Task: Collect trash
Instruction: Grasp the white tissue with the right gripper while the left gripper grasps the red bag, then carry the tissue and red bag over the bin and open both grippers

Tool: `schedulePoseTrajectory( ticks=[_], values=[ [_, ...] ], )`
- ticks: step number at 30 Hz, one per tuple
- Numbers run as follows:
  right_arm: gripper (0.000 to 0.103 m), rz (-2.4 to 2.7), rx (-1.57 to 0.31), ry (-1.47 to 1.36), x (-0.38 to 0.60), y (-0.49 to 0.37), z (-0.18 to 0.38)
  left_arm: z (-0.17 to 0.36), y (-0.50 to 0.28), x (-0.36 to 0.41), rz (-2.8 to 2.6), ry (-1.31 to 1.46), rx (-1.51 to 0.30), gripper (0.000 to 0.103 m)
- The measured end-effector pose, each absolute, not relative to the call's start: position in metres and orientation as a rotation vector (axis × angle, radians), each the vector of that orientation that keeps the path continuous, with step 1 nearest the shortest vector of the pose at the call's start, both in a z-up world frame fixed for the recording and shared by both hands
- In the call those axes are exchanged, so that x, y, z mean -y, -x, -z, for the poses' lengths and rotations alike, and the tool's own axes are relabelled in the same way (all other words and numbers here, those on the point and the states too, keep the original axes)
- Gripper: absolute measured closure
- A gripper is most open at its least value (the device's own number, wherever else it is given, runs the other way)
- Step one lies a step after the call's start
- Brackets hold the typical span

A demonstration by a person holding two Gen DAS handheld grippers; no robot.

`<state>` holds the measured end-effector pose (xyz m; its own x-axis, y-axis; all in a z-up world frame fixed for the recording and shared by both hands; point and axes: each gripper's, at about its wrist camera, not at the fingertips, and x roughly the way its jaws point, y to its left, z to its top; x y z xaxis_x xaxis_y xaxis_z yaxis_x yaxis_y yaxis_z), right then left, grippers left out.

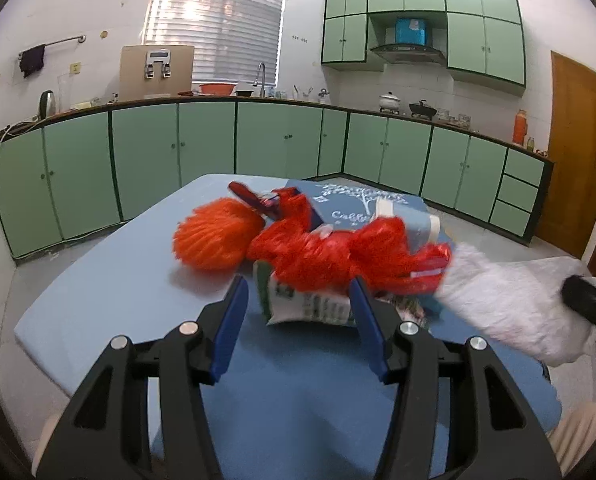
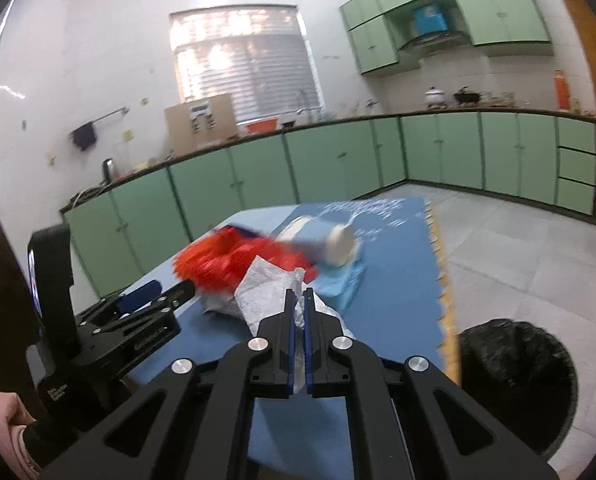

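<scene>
A heap of trash lies on the blue table [image 1: 98, 280]: a red mesh bag [image 1: 337, 252], an orange fuzzy ball [image 1: 214, 236] and a crumpled green-and-white carton [image 1: 305, 304]. My left gripper [image 1: 298, 304] is open, its jaws on either side of the carton. My right gripper [image 2: 299, 304] is shut on a crumpled white paper towel [image 2: 266, 284], which also shows in the left wrist view [image 1: 509, 300], lifted at the right. The trash heap [image 2: 222, 260] and the left gripper [image 2: 154, 292] show in the right wrist view.
A black-lined trash bin [image 2: 517, 380] stands on the floor right of the table. A blue mat with white print [image 1: 361, 204] and a blue-and-white cup [image 2: 329, 244] lie at the table's far side. Green kitchen cabinets [image 1: 210, 140] line the walls.
</scene>
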<state>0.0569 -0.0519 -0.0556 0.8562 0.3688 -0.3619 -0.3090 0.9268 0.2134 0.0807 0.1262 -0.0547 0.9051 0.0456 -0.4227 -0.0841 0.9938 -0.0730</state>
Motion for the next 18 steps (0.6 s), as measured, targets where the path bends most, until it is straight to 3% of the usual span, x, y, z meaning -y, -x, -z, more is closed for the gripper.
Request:
schedulePoseTrajectory(
  ticks=[14,18],
  values=[
    [0.099,-0.269,-0.453,-0.16,0.075,-0.079,0.072,0.059,-0.129,-0.114,-0.076,0.08,-0.456,0.046],
    [0.099,-0.269,-0.469,-0.161,0.074,-0.082,0.077,0.065,-0.134,-0.113,-0.092,0.087,-0.481,0.062]
  ],
)
